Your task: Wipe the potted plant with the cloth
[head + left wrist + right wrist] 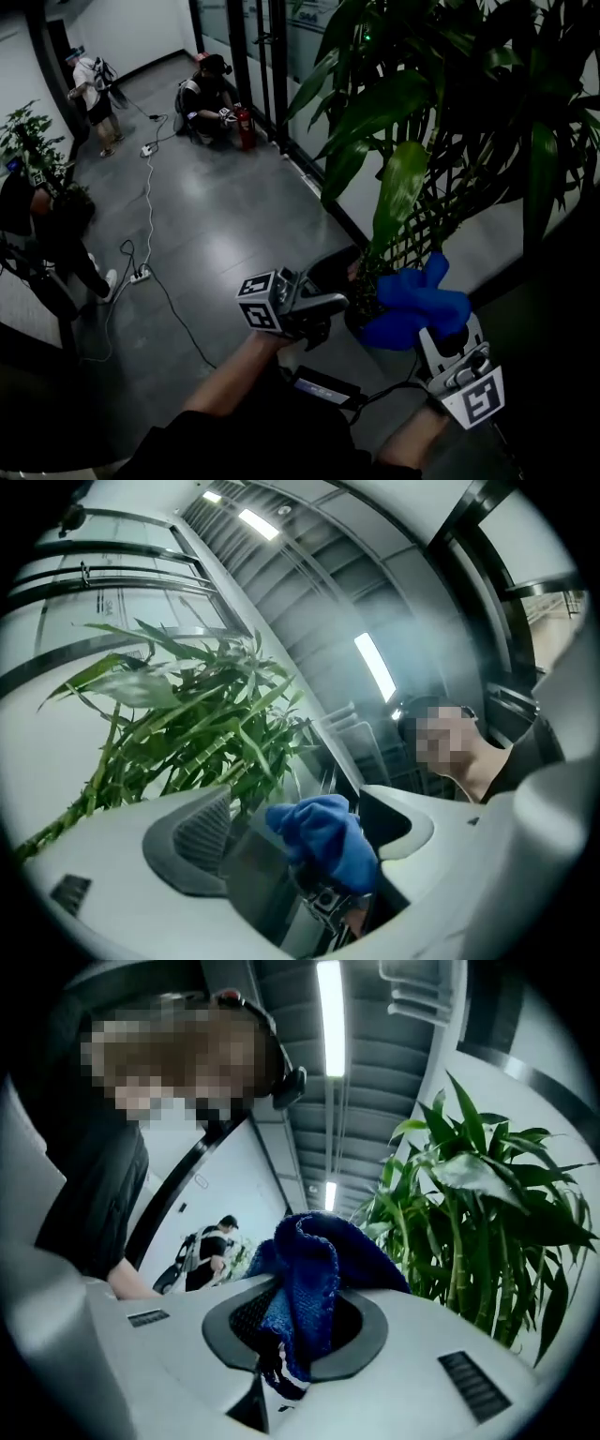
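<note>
A: Gripper count and states?
B: Two. Left gripper [323,314]: jaws wide apart, nothing clamped. It sits at 9 o'clock of the cloth [412,305], near it but apart.
A: Right?
B: Right gripper [300,1326]: jaws closed on the cloth. One blue cloth, bunched, most of it standing out past the pads.
A: Plant?
B: One plant [441,112] close up, filling 12 to 3 o'clock of the head view. The cloth is just at 6 o'clock of one broad hanging leaf [401,192]; whether they touch, cannot tell. A second plant [28,141] at 9 o'clock, well apart.
A: Other entries?
B: Three people [211,98] between 9 and 11 o'clock: one standing, one crouching beside one red extinguisher [246,128], one at the left edge. One white cable [148,202] on the floor.
</note>
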A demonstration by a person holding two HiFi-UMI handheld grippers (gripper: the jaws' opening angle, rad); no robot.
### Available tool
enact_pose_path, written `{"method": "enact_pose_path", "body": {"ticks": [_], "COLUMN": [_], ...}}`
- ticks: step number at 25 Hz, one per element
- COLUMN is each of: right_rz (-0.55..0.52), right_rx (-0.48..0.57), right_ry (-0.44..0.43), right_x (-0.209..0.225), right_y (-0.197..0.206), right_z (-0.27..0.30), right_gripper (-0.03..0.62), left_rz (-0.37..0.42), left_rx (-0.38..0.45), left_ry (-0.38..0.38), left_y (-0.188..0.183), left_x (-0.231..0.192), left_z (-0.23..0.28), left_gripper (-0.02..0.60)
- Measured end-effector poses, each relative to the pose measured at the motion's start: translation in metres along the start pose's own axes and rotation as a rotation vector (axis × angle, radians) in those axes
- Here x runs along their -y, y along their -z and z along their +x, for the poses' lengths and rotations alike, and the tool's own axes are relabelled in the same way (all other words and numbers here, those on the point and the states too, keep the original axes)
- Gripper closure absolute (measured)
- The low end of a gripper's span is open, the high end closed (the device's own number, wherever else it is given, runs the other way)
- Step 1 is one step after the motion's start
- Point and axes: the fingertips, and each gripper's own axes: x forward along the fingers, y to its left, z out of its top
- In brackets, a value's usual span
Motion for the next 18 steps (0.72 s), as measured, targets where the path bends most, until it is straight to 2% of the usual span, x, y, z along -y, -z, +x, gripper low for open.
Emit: {"method": "enact_pose_path", "body": {"ticks": [3,5,11,15,18], "right_rz": [0.030,0.022,-0.035,-0.039,-0.079], "right_rx": [0.142,0.187,0.231,0.248,0.240], "right_ry": [0.026,0.060,0.247,0.396,0.492], "right_x": [0.007,0.013,0.048,0.079,0.086], "right_y": [-0.031,-0.042,-0.043,-0.050,-0.042], "right_z": [-0.005,-0.002,0.043,0.089,0.106], "right_gripper": [0.517,0.517,0.517,0.517,0.517], "left_rz": [-0.006,-0.020,-0.081,-0.125,-0.163], "left_rx": [0.044,0.072,0.100,0.094,0.079], "left_ry": [-0.017,-0.011,0.054,0.098,0.152], "left_y": [-0.023,-0.039,-0.099,-0.148,-0.171], "left_x": [-0.009,-0.019,-0.067,-0.101,-0.120], "left_z": [-0.017,-0.024,-0.039,-0.039,-0.044], "left_gripper": [0.155,0.155,0.155,0.155,0.155]}}
